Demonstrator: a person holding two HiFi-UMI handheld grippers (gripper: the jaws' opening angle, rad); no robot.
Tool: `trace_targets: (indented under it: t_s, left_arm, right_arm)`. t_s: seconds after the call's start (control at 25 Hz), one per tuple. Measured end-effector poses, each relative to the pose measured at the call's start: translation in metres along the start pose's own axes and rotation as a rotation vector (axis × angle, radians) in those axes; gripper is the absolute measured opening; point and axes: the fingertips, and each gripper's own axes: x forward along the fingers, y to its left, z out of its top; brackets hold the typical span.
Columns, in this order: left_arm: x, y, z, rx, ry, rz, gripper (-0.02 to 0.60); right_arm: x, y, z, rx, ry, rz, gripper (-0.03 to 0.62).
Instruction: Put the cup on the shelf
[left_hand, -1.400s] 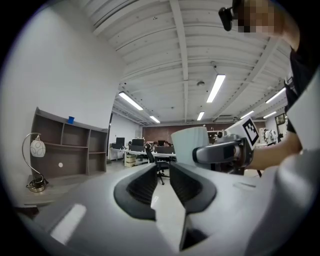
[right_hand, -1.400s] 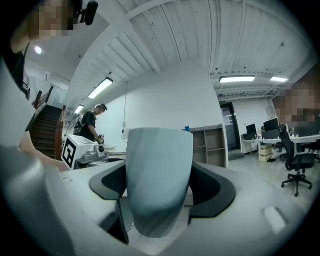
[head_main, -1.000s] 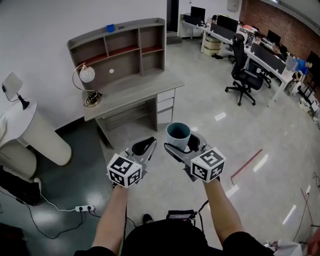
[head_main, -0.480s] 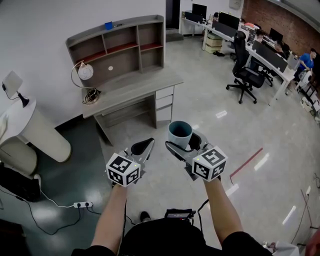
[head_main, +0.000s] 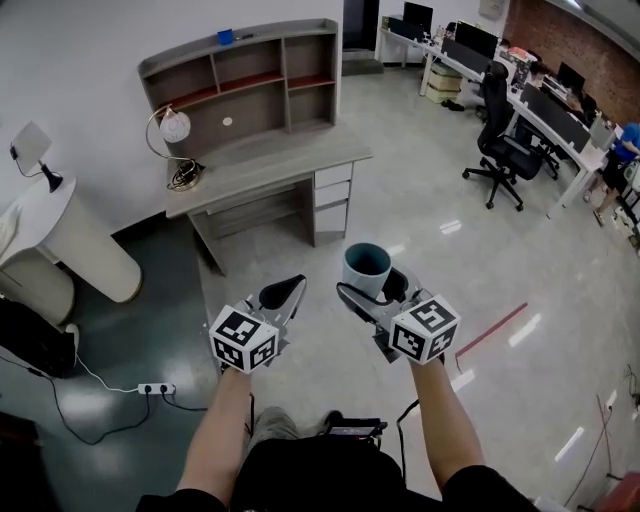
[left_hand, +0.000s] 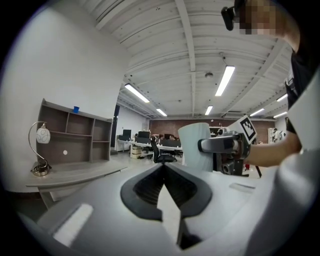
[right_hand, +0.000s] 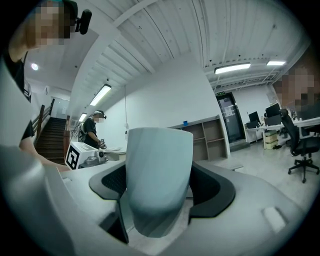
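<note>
Closing slowly on the shelf (head_main: 245, 75), which has barely shifted in view and sits well apart yet, right claw (head_main: 370, 288) stays clamped on the upright blue-grey cup (head_main: 366, 266), left claw (head_main: 283, 293) together and empty, so placing waits.

The cup (head_main: 366, 267) looks like smooth, matt plastic in a pale grey-blue, with no shine on its wall. The left gripper (head_main: 284, 292) and the right gripper (head_main: 369, 285) have smooth, light-grey plastic shells, and their black pads (right_hand: 212, 192) are finely ribbed and look rubbery. The floor (head_main: 470, 230) is glossy and mirrors the ceiling lights, while the desk (head_main: 270, 168) and its shelf (head_main: 250, 85) show a dull grey wood-look finish.
</note>
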Motion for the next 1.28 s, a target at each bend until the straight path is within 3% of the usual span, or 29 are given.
trace_targets:
  t_s: [0.48, 1.28]
  left_arm:
    - [0.024, 0.035, -0.02, -0.007, 0.045, -0.024, 0.002]
    - [0.072, 0.22, 0.0, -0.035, 0.037, -0.128, 0.002]
  right_arm:
    - [0.028, -0.027, -0.014, 0.055, 0.002, -0.019, 0.379]
    - [0.201, -0.06, 0.001, 0.035, 0.029, -0.1, 0.379]
